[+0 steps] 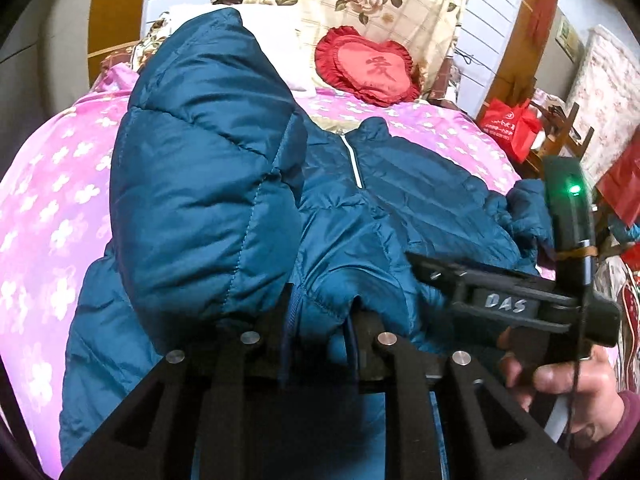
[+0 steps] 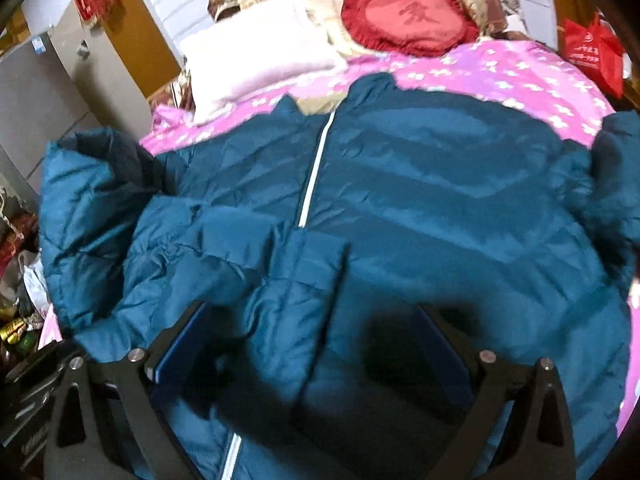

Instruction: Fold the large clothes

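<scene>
Right now we have the teal puffer jacket (image 2: 420, 200) lying front-up on the pink flowered bedspread (image 2: 520, 76), its collar toward the pillows and its white zipper (image 2: 314, 172) running down the middle. Our left gripper (image 1: 320, 344) is clamped on a bunched fold of the jacket's edge, the fingers drawn together with fabric pinched between them, and a quilted sleeve (image 1: 208, 184) bulges up just beyond it (it fills most of the left wrist view). Our right gripper (image 2: 316, 344) hovers over the jacket's lower front with its fingers spread wide apart, nothing between them but the cloth underneath; the left sleeve lies folded across the chest just ahead of it. From the left wrist view we also see the right gripper's black body (image 1: 516, 300) with a green light on its side, held by our right hand (image 1: 568, 384). A red heart-shaped cushion (image 2: 412, 18) and a white pillow (image 2: 256, 56) sit at the head of the bed
</scene>
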Available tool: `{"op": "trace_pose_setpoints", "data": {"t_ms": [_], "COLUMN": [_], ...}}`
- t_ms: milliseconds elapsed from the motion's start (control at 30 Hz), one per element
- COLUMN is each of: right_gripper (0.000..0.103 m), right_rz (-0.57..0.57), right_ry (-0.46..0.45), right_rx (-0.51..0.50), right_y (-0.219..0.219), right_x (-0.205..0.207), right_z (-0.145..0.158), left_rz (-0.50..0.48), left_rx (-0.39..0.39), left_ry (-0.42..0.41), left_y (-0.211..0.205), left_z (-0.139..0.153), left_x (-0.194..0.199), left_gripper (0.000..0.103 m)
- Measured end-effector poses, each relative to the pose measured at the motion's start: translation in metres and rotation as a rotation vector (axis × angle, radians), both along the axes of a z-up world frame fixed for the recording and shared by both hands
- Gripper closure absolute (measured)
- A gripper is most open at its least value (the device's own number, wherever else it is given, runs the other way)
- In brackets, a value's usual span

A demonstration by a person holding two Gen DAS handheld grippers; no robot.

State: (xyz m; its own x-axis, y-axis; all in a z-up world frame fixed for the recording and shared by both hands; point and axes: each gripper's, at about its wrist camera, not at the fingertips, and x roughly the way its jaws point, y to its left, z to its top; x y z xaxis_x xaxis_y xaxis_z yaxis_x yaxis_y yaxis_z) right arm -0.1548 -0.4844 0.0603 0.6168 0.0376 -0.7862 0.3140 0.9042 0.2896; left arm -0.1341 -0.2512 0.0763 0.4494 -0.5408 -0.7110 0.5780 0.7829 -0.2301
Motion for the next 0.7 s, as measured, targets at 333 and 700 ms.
{"op": "trace_pose_setpoints", "data": {"t_ms": [333,700], "right_gripper": [0.089,0.092], "right_rz": [0.084,-0.095], "right_ry": [0.005,-0.015], "right_rx": [-0.153,-0.439], "right_y": [0.021,-0.039], "right_x": [0.007,-0.015], "right_z": [0.000,0.055], "left_rz": [0.020,0.327], "left_rx": [-0.121,-0.049], "left_ry": [-0.081,0.011], "left_y": [0.047,0.092], "left_z": [0.044,0.003], "left_x": [-0.002,0.052], "left_gripper": [0.079,0.075]}}
